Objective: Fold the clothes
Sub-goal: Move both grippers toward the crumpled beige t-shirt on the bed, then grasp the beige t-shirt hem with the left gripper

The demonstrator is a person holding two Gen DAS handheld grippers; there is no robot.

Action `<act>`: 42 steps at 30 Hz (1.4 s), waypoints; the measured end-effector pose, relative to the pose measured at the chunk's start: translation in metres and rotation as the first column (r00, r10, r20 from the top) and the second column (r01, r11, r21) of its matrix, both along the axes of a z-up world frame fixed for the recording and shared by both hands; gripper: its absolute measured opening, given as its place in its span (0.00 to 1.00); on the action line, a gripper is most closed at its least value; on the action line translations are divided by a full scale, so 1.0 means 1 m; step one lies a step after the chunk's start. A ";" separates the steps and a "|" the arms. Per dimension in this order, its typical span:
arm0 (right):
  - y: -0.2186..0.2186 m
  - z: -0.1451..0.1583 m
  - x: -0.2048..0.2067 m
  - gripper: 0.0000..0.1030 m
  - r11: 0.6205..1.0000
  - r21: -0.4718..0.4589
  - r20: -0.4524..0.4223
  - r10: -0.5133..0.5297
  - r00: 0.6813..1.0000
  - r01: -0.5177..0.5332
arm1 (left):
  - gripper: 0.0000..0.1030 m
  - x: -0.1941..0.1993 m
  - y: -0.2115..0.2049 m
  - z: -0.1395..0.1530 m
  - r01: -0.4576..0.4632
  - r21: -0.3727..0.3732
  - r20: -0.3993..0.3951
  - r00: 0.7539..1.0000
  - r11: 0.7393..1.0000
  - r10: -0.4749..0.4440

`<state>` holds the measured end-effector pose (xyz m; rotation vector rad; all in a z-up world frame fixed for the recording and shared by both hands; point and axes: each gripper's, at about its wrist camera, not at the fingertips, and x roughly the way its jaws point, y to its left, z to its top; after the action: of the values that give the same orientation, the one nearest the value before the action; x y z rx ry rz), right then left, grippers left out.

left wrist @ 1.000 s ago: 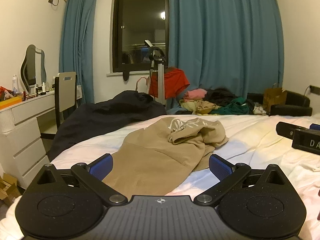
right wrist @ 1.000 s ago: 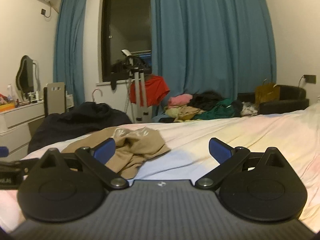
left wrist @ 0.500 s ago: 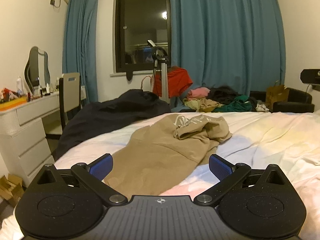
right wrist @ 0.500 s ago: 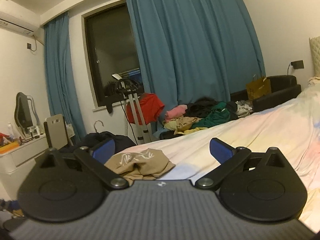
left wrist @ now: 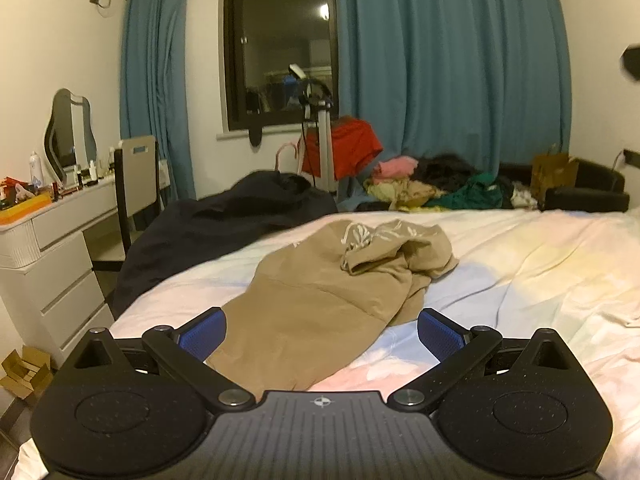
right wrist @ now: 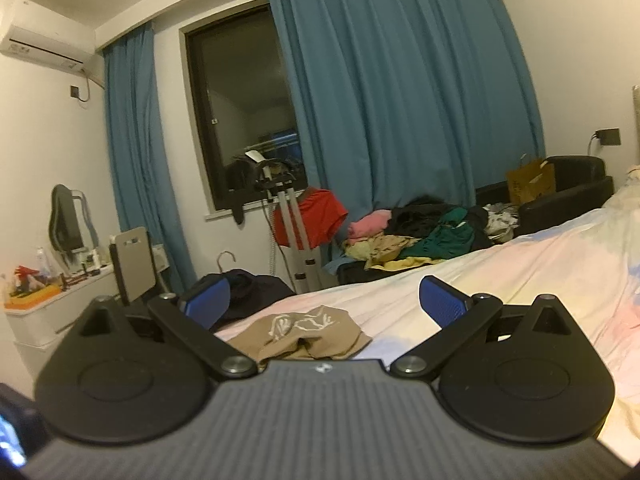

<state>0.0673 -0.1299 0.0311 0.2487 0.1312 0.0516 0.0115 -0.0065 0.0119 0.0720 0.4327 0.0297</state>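
A tan hooded garment (left wrist: 320, 300) with a pale print lies crumpled on the pastel bed sheet (left wrist: 540, 272), its hem toward me and its hood bunched at the far end. My left gripper (left wrist: 322, 330) hangs open just above the near hem, with nothing between its blue pads (left wrist: 202, 330). The right gripper (right wrist: 324, 304) is open too, raised higher and tilted, and looks down on the tan garment (right wrist: 304, 332) from a distance. Its lower part is hidden behind the gripper body. A dark blur at the right edge (left wrist: 632, 62) may be the right gripper.
A dark blanket or coat (left wrist: 224, 220) drapes over the bed's left far corner. Beyond the bed are a heap of clothes (left wrist: 440, 190), a red garment on a stand (left wrist: 348, 148), a black armchair (left wrist: 584, 192), and a white dresser with a chair (left wrist: 52, 248) at left.
The right gripper has risen and tilted upward, so the bed and garment sit lower in its view. It has left the left wrist view's right side. The left gripper barely moved.
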 end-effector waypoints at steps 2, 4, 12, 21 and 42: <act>-0.004 -0.004 0.002 1.00 1.000 0.007 -0.006 0.018 1.000 -0.018 | 0.93 0.018 0.007 -0.008 0.012 -0.066 -0.081 0.997 0.998 -0.017; -0.005 -0.014 0.007 1.00 0.999 -0.013 -0.010 0.029 1.000 -0.029 | 0.87 0.042 0.019 -0.022 -0.003 -0.156 -0.172 0.985 0.988 -0.024; -0.010 -0.073 0.043 1.00 0.998 -0.009 -0.077 0.063 0.995 -0.064 | 0.84 0.115 0.005 -0.056 0.122 -0.163 -0.240 0.958 0.979 -0.159; -0.053 -0.133 0.090 1.00 0.982 0.191 -0.170 0.028 0.985 0.005 | 0.81 0.190 -0.026 -0.098 0.177 -0.064 -0.218 0.958 0.982 -0.187; -0.055 -0.186 0.146 1.00 0.986 0.135 -0.274 -0.054 0.960 0.094 | 0.04 0.150 0.002 -0.055 0.188 -0.079 0.064 0.981 0.979 -0.183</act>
<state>0.2134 -0.1853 -0.1545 0.4073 0.3907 -0.0481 0.1611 -0.0050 -0.0432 0.0278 0.3684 -0.1699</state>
